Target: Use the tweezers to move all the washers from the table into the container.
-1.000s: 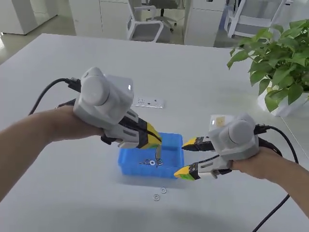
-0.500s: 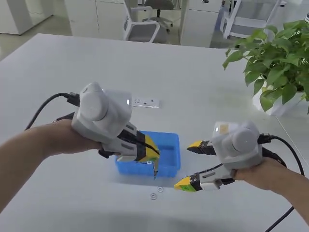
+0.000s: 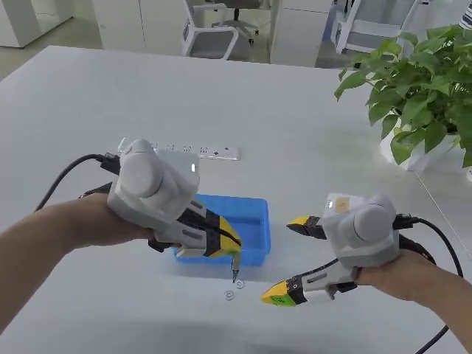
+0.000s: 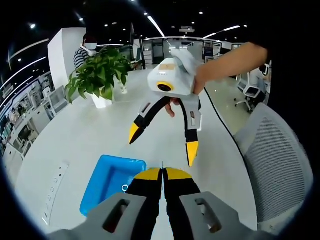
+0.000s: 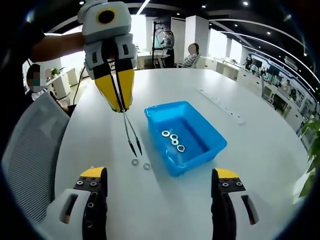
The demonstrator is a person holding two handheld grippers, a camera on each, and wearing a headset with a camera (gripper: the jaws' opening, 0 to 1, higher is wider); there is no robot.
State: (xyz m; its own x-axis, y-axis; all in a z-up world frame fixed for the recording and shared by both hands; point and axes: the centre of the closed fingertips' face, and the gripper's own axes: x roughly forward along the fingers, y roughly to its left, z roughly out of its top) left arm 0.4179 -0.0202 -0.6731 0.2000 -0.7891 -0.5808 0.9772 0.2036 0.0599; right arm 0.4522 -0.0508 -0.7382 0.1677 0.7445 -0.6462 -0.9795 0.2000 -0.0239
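My left gripper [image 3: 228,242] has its jaws pressed together on the tweezers [image 5: 131,134]. Their two thin tips, slightly apart, point down at the table just beside the two loose washers [image 5: 135,162], which lie in front of the blue container [image 5: 216,145]. In that container four washers [image 5: 173,138] lie in a loose row on the floor, and to the right my right gripper [image 3: 280,258] holds nothing, its jaws spread wide near the container's front corner.
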